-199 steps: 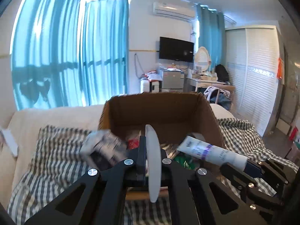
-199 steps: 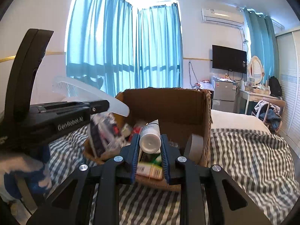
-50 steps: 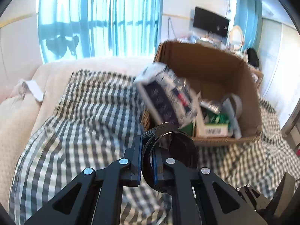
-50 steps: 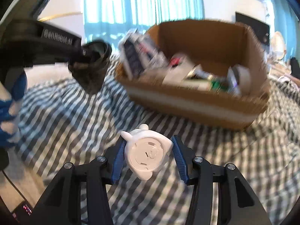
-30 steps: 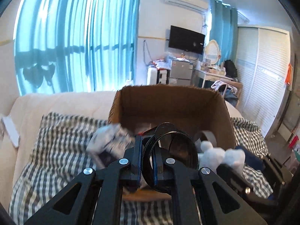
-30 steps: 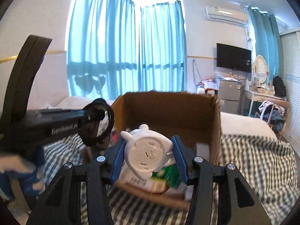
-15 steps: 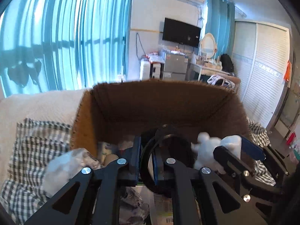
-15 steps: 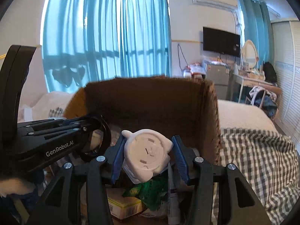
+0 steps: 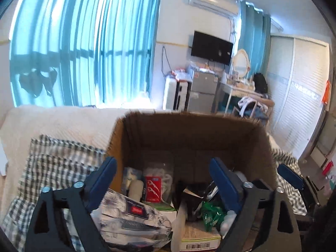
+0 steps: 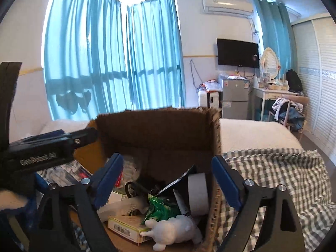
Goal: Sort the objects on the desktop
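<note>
Both the left gripper (image 9: 162,185) and the right gripper (image 10: 166,181) are opening their jaws, empty, over the brown cardboard box (image 10: 159,130). The white animal-shaped plastic toy (image 10: 174,230) is lying inside at six o'clock. Most objects seem sorted already.

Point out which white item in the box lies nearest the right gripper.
The white pig-shaped figurine, lying at the box's near edge just below the right gripper's opening, empty jaws. The white tape roll stands farther back.
</note>
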Demonstrator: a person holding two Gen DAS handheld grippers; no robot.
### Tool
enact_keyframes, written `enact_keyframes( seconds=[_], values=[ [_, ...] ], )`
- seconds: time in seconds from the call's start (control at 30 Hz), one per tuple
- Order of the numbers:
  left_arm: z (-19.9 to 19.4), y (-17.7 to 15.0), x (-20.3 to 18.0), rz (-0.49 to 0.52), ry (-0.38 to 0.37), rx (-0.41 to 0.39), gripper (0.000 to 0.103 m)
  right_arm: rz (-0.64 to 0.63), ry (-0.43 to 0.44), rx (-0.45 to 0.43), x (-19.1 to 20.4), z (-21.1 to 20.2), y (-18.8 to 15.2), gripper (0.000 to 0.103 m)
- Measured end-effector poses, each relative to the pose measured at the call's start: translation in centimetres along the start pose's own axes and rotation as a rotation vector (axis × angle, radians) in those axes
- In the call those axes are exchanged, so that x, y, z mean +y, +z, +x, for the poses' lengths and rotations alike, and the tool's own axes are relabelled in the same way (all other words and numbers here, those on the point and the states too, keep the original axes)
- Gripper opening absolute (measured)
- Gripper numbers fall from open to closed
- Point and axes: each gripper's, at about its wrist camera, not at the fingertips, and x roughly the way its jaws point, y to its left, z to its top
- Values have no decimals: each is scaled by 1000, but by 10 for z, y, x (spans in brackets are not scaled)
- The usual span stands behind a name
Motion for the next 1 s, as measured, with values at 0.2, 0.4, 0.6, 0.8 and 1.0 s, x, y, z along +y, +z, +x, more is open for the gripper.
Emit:
enact_keyframes(
  seconds=[0.2,0.4,0.6,0.8,1.0],
  values=[
    [-51,12,2,-7,34,-83,103,8,-29,-36,3,-40,7,103],
    [-101,7,3,-11,86,-145,103,-11,-21,-30,13,-80,-6,103],
    [-139,-12,-1,33,94,-190,103,-37,-19,-34,22,-117,-24,103],
    [-161,-39,-1,48,146,-248,103,-61,-33,-48,30,-131,-41,103],
    [-156,-48,10,24,163,-227,103,-59,-32,-34,29,-125,-46,103]
  ],
)
